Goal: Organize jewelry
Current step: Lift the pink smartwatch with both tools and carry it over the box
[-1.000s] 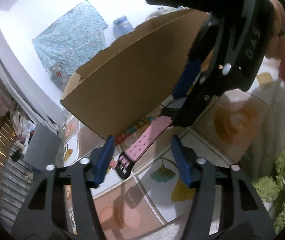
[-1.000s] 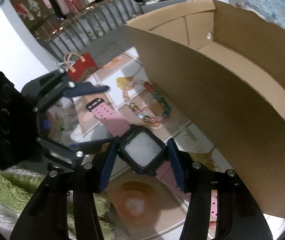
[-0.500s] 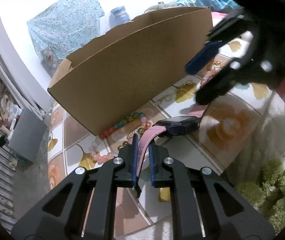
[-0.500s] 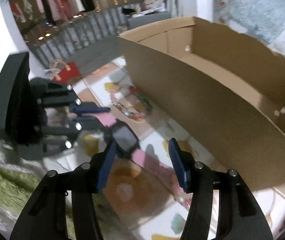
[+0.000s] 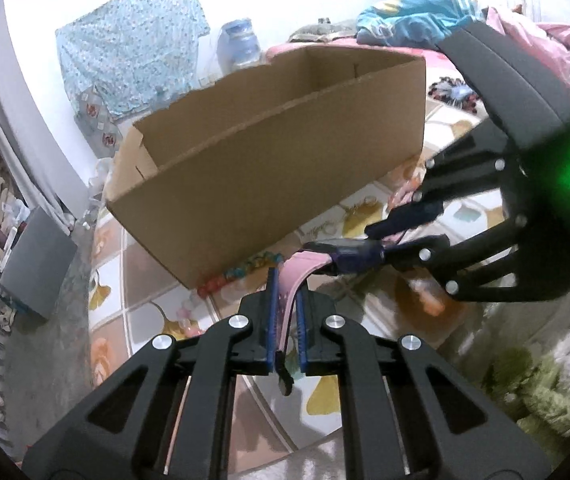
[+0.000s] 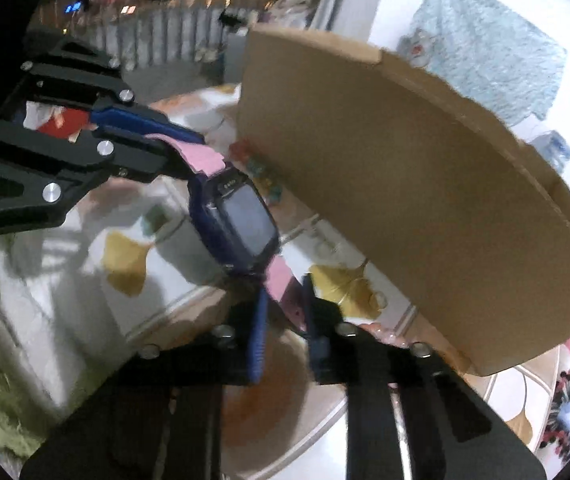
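Observation:
A watch (image 5: 349, 254) with a dark blue case and a pink strap hangs above the patterned mat, stretched between both grippers. My left gripper (image 5: 286, 284) is shut on one end of the pink strap (image 5: 305, 266). In the right wrist view the watch (image 6: 245, 220) faces up, with the left gripper (image 6: 193, 154) clamped on its far strap end. My right gripper (image 6: 283, 300) is closing, and its blue pads press on the near strap end. It also shows as the right gripper (image 5: 377, 240) at the right. A beaded bracelet (image 5: 245, 270) lies by the cardboard box (image 5: 265, 184).
The open cardboard box (image 6: 405, 200) stands just behind the watch, its near wall close to both grippers. The bracelet (image 6: 261, 172) lies at its foot. A green shaggy rug (image 5: 545, 380) borders the mat at the right. A grey bin (image 5: 33, 264) stands at the left.
My left gripper shut on the strap end and rose, lifting the watch off the mat. My right gripper left the watch case, moved to the other strap end and closed on it.

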Demonstrator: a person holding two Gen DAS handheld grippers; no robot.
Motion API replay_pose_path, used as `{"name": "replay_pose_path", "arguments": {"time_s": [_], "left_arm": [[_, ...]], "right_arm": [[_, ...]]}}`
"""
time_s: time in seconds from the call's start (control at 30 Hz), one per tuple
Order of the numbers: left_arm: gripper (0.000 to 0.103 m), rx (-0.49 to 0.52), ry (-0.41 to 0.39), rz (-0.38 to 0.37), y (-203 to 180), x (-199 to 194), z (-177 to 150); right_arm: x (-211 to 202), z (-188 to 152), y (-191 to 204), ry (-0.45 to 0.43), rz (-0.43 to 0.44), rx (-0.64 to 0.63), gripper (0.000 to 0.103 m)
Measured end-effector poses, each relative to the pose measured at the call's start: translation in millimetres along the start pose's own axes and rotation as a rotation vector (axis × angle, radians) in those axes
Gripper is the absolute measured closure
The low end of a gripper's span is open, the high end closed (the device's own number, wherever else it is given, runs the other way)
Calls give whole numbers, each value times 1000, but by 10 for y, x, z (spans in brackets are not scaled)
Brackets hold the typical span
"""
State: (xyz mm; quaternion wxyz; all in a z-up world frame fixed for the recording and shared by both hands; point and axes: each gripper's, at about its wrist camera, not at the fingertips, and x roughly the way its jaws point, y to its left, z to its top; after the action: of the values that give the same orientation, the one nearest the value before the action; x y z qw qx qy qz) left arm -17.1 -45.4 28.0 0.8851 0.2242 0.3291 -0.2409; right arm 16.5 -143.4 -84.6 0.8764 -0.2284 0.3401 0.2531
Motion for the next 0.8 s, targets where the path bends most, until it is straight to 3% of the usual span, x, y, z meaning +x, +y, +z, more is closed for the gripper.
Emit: {"name": "replay_pose_path", "arguments": {"time_s": [0.17,0.33,0.57,0.67,0.8], "left_arm": [[96,-37,-56,-30,132,-187,226],[96,-66,-114,-67,338,-391,612],[96,-68,-208,-91,611,-666,1184],[96,-90,-204,-104,770,-641,1394],[96,-173,-109,-153,1080,-310,1623]], "right_arm": [[-226,103,-226,-138,-10,127,96],[-530,307,-615,-253,47,271,97],[-894,785,-1003,-320,116,339,97],[-975,941,-1136,-311,129,356,97],[-749,1322,-1429,-169,193,383,97]]}}
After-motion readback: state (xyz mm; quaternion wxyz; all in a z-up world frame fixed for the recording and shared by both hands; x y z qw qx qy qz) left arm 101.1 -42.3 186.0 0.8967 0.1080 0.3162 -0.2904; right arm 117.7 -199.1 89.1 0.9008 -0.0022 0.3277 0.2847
